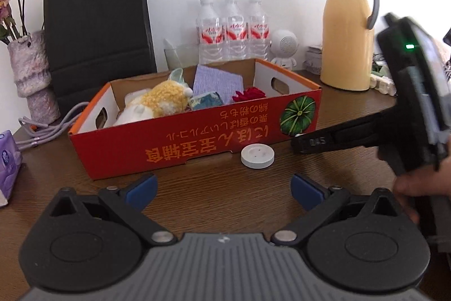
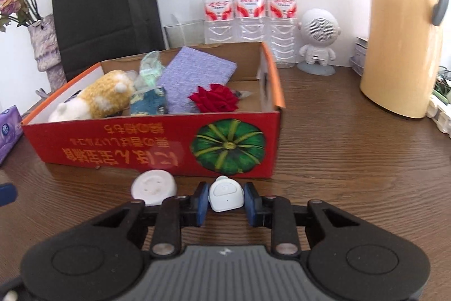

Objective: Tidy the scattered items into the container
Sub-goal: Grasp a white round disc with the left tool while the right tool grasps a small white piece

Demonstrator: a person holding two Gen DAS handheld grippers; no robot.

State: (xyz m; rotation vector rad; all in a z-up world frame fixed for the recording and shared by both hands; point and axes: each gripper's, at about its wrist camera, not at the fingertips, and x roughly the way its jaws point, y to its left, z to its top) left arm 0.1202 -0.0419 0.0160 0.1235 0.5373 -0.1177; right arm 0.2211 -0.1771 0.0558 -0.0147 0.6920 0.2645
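Observation:
A red cardboard box [image 1: 197,143] [image 2: 141,143] stands on the brown table and holds a plush toy [image 2: 95,98], a purple cloth [image 2: 191,75], a red flower [image 2: 215,99] and a blue item [image 2: 149,103]. A round white disc [image 1: 258,156] [image 2: 153,186] lies on the table in front of the box. My right gripper [image 2: 226,198] is shut on a small white rounded device [image 2: 225,195] just in front of the box. My left gripper [image 1: 224,191] is open and empty, a short way before the box. The right gripper's body [image 1: 408,103] shows at the right of the left wrist view.
A black paper bag [image 1: 95,30], a vase with dried roses [image 1: 31,69], three water bottles [image 2: 248,4], a white astronaut speaker [image 2: 318,38] and a yellow thermos jug [image 2: 403,27] stand behind and beside the box. A purple tissue pack [image 1: 7,160] lies at the left.

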